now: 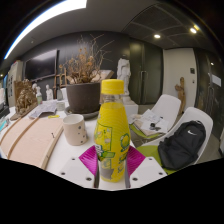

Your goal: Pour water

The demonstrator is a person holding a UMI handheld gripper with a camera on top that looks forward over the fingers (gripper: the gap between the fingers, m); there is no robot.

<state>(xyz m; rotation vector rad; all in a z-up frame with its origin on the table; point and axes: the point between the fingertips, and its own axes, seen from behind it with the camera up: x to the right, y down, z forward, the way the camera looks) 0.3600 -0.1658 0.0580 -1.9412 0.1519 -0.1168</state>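
Note:
A yellow bottle (112,130) with an orange cap and a green-and-white label stands upright between my gripper's (112,168) two fingers. Both magenta pads (89,158) press against its lower sides. The bottle appears lifted above the white table (70,158). A beige ribbed cup (75,128) stands on the table to the left, just beyond the fingers.
A large dark pot with dry branches (84,92) stands behind the cup. A wooden board (32,140) lies at the left. A black cap (182,145) rests on a white chair at the right. A white statue (124,72) stands further back.

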